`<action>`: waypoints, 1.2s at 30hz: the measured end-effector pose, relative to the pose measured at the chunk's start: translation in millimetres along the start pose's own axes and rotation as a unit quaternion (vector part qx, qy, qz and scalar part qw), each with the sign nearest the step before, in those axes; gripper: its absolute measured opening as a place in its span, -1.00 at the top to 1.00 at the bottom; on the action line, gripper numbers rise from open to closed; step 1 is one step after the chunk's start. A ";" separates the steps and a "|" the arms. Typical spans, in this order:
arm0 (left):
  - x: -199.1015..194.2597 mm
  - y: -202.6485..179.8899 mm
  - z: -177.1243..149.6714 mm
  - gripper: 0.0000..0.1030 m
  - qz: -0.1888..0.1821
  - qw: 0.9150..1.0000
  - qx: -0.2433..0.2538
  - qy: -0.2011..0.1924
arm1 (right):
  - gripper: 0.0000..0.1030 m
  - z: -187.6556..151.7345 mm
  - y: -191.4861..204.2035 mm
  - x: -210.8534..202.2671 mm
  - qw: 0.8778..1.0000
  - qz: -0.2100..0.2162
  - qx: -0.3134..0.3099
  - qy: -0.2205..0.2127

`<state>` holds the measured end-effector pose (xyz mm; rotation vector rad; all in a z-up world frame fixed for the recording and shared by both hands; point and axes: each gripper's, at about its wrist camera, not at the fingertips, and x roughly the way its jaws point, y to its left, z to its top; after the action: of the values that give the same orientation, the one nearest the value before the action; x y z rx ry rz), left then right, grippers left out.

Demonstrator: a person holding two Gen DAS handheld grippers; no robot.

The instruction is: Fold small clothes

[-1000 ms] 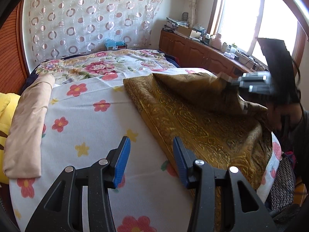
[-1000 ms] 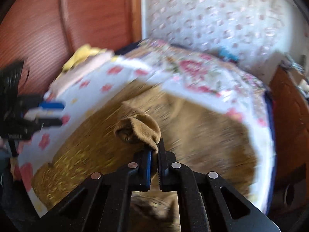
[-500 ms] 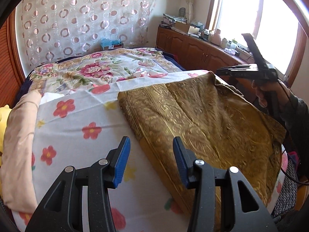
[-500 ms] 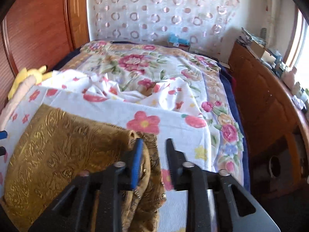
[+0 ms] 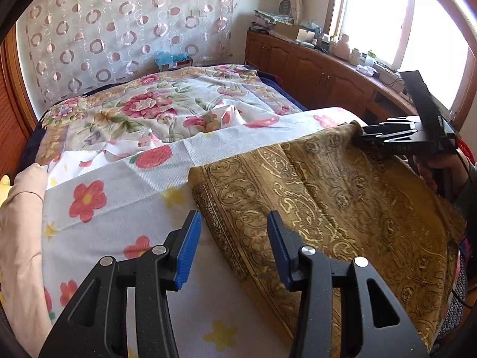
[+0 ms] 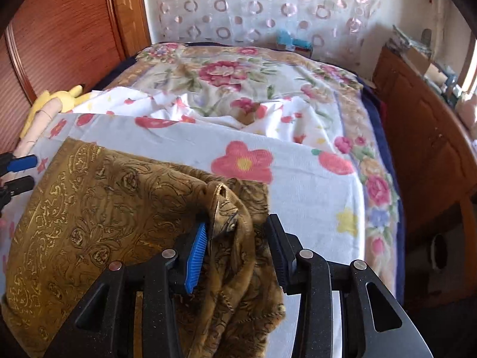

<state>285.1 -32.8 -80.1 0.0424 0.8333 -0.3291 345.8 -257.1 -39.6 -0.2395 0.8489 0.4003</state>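
A golden-brown patterned cloth [image 5: 342,208] lies spread on the flowered white sheet [image 5: 125,208] of the bed. My left gripper [image 5: 232,238] is open and empty, just above the cloth's near left edge. My right gripper [image 6: 237,241] is open, its jaws wide apart, with a bunched corner of the cloth [image 6: 229,217] lying loose between them against the left blue pad. In the left wrist view the right gripper [image 5: 362,135] sits at the cloth's far right corner. The cloth also fills the lower left of the right wrist view [image 6: 89,223].
A beige folded garment [image 5: 21,223] lies along the bed's left side by a yellow toy [image 6: 56,98]. A floral quilt [image 5: 155,104] covers the far bed. A wooden cabinet [image 5: 313,68] with clutter runs under the window at right. A wooden panel [image 6: 59,35] stands at left.
The right gripper carried the cloth's corner across and down to the far right, then opened. The cloth went from lifted and folded over to lying flatter. The left gripper stayed open.
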 end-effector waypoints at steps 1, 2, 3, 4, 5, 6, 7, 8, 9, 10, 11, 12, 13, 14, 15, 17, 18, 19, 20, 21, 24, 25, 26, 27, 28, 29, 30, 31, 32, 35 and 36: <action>2.4 0.7 0.3 0.09 0.001 1.000 0.000 0.002 | 0.21 1.7 1.2 -1.5 1.000 0.006 -0.005 -0.005; 4.8 1.4 0.6 0.09 0.002 1.000 0.000 0.005 | 0.28 1.8 3.1 -3.0 1.000 0.010 -0.011 -0.010; 6.4 1.0 1.0 0.09 0.002 1.000 0.000 0.006 | 0.58 4.4 0.8 -1.3 1.000 0.014 -0.018 -0.019; 7.9 1.3 1.4 0.09 0.003 1.000 -0.001 0.008 | 0.80 5.1 0.8 -6.8 0.999 0.013 -0.024 -0.029; 9.1 1.5 1.9 0.09 0.003 1.000 -0.001 0.008 | 0.81 4.2 -0.2 -13.4 0.999 0.010 -0.028 -0.043; 10.1 1.6 2.7 0.09 0.003 1.000 -0.001 0.009 | 0.85 1.6 -4.5 -18.4 0.998 0.006 -0.025 -0.056; 11.2 2.4 3.3 0.09 0.003 1.000 -0.002 0.009 | 0.87 1.0 -8.4 -22.2 0.998 -0.001 -0.017 -0.067; 13.1 3.4 4.1 0.09 0.001 1.000 -0.004 0.011 | 0.87 -2.3 -11.9 -22.1 0.998 -0.004 -0.010 -0.070; 15.6 3.8 5.4 0.09 0.000 1.000 -0.006 0.013 | 0.87 -5.8 -14.9 -19.6 0.998 -0.003 -0.004 -0.066; 18.6 5.1 6.5 0.09 -0.003 1.000 -0.010 0.016 | 0.87 -7.7 -16.7 -15.9 0.998 -0.004 -0.002 -0.060; 20.9 6.1 7.5 0.09 -0.005 1.000 -0.014 0.018 | 0.87 -13.2 -14.8 -14.9 0.998 -0.006 -0.001 -0.056; 23.5 7.3 8.7 0.09 -0.006 1.000 -0.017 0.021 | 0.87 -16.6 -12.8 -14.3 0.999 -0.008 -0.001 -0.052; 25.7 8.3 9.7 0.09 -0.004 1.000 -0.018 0.022 | 0.87 -19.2 -10.6 -14.6 0.999 -0.007 -0.002 -0.050; 28.2 9.3 10.6 0.09 -0.002 1.000 -0.018 0.025 | 0.86 -19.4 -9.5 -13.2 0.999 -0.007 0.000 -0.050; 30.3 9.5 11.4 0.09 0.000 0.999 -0.019 0.027 | 0.70 -18.4 -9.1 -11.1 0.999 -0.007 0.003 -0.047; 34.5 11.9 13.3 0.09 0.001 0.999 -0.022 0.033 | 0.45 -15.2 -11.1 -10.7 0.999 -0.015 0.007 -0.042; 35.8 12.6 14.3 0.09 0.001 0.999 -0.022 0.034 | 0.31 -13.8 -12.1 -9.3 0.999 -0.021 0.011 -0.041; 37.4 13.4 15.9 0.09 0.001 0.999 -0.023 0.034 | 0.21 -8.6 -14.2 -7.0 0.999 -0.022 0.012 -0.037; 37.6 13.5 16.1 0.09 0.002 0.999 -0.023 0.033 | 0.16 -9.2 -16.4 -5.4 0.999 -0.024 0.015 -0.036; 39.7 14.7 17.5 0.09 0.002 0.999 -0.024 0.033 | 0.08 -3.3 -17.9 -3.0 0.999 -0.023 0.018 -0.034; 42.9 18.1 20.5 0.09 -0.003 0.999 -0.030 0.031 | -0.01 0.2 -20.8 -0.4 0.999 -0.013 0.032 -0.022; 43.5 19.5 20.5 0.09 -0.007 0.999 -0.034 0.029 | -0.01 1.2 -21.1 -0.2 0.999 -0.008 0.035 -0.021; 43.3 21.3 21.3 0.09 -0.010 0.999 -0.038 0.028 | -0.01 2.1 -22.1 0.3 0.999 -0.002 0.038 -0.022; 43.0 23.5 21.5 0.09 -0.015 0.999 -0.044 0.025 | -0.01 3.7 -22.6 0.4 0.999 0.010 0.039 -0.022; 43.0 25.8 21.6 0.09 -0.021 0.998 -0.053 0.022 | -0.01 4.4 -20.6 0.5 0.999 0.022 0.036 -0.024; 43.0 27.5 22.2 0.10 -0.028 0.998 -0.058 0.021 | -0.01 4.9 -18.0 -0.1 0.999 0.029 0.032 -0.025; 43.9 28.9 22.8 0.33 -0.036 0.997 -0.060 0.021 | -0.01 6.1 -15.9 0.8 0.999 0.039 0.027 -0.026; 45.5 30.2 24.0 0.48 -0.036 0.997 -0.062 0.024 | -0.01 7.4 -12.7 1.0 0.998 0.050 0.021 -0.024; 45.9 30.9 25.1 0.57 -0.036 0.997 -0.064 0.026 | -0.01 8.6 -8.8 1.9 0.998 0.051 0.011 -0.020; 45.5 29.6 28.6 0.89 -0.049 0.996 -0.070 0.034 | 0.39 11.4 3.0 2.5 0.999 0.044 -0.017 -0.006; 41.2 27.3 29.7 0.90 -0.045 0.996 -0.068 0.030 | 0.67 11.9 4.5 -0.2 0.999 0.037 -0.021 -0.005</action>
<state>340.5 -22.9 -92.7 -0.1123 0.9162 -0.3569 351.8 -248.8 -32.0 -0.2452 0.8424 0.4877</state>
